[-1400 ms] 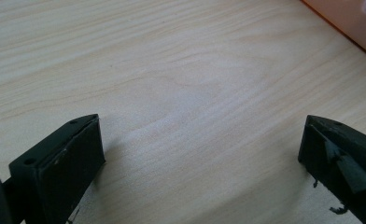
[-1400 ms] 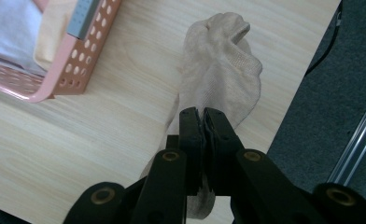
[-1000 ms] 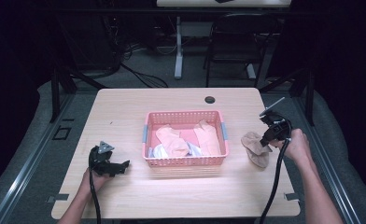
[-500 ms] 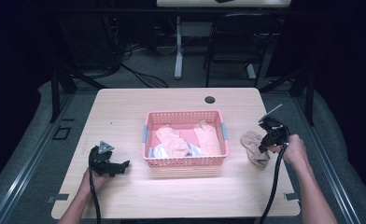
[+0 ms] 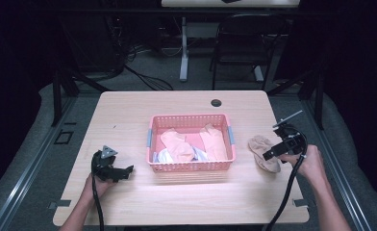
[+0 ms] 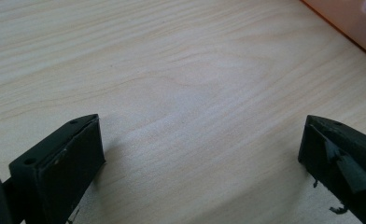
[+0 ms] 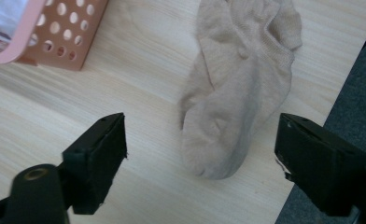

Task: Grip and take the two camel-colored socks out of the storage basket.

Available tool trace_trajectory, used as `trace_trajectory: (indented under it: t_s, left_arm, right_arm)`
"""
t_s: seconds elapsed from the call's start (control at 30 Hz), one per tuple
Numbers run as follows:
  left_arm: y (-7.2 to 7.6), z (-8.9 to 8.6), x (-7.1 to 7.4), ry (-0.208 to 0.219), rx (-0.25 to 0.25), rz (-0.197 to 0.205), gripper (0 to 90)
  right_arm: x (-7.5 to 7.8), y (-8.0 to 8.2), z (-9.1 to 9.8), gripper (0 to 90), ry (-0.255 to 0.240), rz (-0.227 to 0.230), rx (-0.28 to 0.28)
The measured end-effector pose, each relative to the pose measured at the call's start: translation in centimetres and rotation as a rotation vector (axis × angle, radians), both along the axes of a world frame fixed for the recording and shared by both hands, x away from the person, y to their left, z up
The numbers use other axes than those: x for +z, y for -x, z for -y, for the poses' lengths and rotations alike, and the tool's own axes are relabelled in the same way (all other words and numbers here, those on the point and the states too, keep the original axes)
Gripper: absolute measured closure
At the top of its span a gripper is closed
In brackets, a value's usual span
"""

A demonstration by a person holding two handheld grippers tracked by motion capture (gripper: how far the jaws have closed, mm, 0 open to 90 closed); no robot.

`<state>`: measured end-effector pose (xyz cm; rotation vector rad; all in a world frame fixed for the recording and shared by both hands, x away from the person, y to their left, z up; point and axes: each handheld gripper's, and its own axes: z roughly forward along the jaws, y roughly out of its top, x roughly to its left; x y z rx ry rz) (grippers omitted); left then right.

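Right gripper [image 7: 202,154]: your jaws have just been opening and now stand wide apart; the beige sock [image 7: 239,88] lies between them on the desk [image 7: 139,84], and neither pad presses on it.
Right gripper, high view [image 5: 272,155]: your right hand [image 5: 309,161] holds it at the desk's right edge, directly above the near end of the sock [image 5: 263,152].
Beige sock, location: flat on the desk, to the right of the pink basket [image 5: 191,166] and apart from it, close to the desk's right edge.
Beige sock, right gripper view: the knit texture and the rounded toe end nearest the jaws can be seen; the high view gives a small tan shape.
Left gripper [image 6: 200,158]: released; the jaws stand wide over bare wood with nothing between them.
Left gripper, high view [image 5: 124,171]: your left hand [image 5: 96,185] rests it on the desk's near left part, well apart from the basket.
Pink basket, high view: mid-desk, holding peach-coloured socks [image 5: 196,144] and a pale cloth.
Pink basket, right gripper view [image 7: 55,37]: one perforated corner, upper left, with pale cloth inside.
Pink basket, left gripper view [image 6: 354,23]: an orange-pink edge at the upper right corner.
Desk, high view [image 5: 129,115]: light wood, with a dark round grommet [image 5: 216,102] near its far edge.
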<state>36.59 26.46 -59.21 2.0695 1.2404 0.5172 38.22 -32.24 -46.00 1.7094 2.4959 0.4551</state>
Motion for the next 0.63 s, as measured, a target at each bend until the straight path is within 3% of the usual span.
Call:
trace_trajectory:
  t_s: [0.17, 0.23, 0.4, 0.63]
  left_arm:
    - [0.0, 0.0, 0.0, 0.0, 0.0, 0.0, 0.0]
    - [0.0, 0.0, 0.0, 0.0, 0.0, 0.0, 0.0]
    - [0.0, 0.0, 0.0, 0.001, -0.003, 0.0, 0.0]
    - [0.0, 0.0, 0.0, 0.002, -0.009, -0.002, 0.0]
  right_arm:
    - [0.0, 2.2, -0.5, 12.8, -0.01, 0.052, 0.003]
    - [0.0, 2.8, -0.7, 11.1, 0.019, 0.042, 0.02]
    - [-0.2, 4.0, -1.0, 8.1, 0.022, 0.049, 0.037]
    - [-2.0, 4.7, -0.7, 3.2, 0.015, 0.036, 0.023]
